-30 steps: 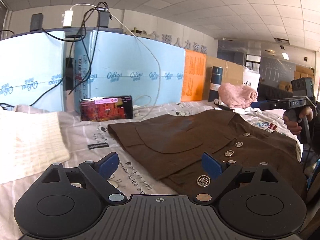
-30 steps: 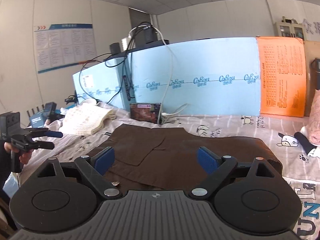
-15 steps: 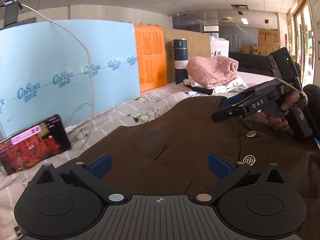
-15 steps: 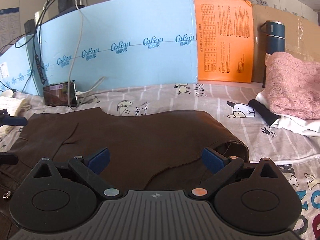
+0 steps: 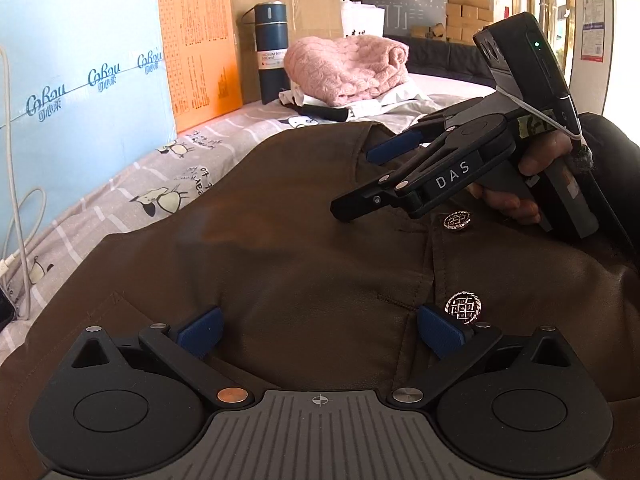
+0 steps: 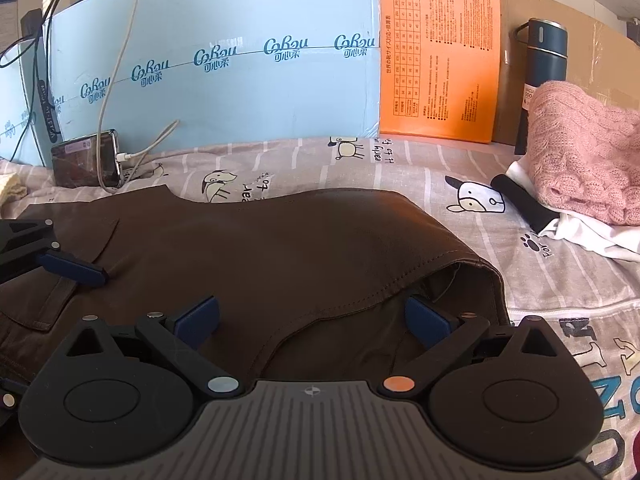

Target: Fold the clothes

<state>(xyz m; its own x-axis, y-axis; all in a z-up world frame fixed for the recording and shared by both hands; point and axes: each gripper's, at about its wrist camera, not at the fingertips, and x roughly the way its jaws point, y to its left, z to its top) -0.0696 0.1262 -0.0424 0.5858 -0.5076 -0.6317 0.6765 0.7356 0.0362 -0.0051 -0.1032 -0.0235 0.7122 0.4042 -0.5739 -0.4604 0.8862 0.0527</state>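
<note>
While both grippers gape wide over the brown jacket [image 5: 300,264], only the left wrist view shows its buttons [image 5: 463,307]

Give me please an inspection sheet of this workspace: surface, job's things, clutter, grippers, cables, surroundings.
Surface: bed sheet with cartoon prints, striped.
Job's things: brown jacket lying spread on the sheet, metal buttons facing up; not yet folded.
Clutter: pink sweater on white cloth; flask; phone; cream knit at the left edge.
Grippers: left gripper open above the jacket near a button; right gripper open above the jacket's armhole edge; jaws have just been opening, nothing between the pads.
Cables: white cable plugged into the phone; black cables over the blue board.
Surroundings: blue board, orange sheet, cardboard.
</note>
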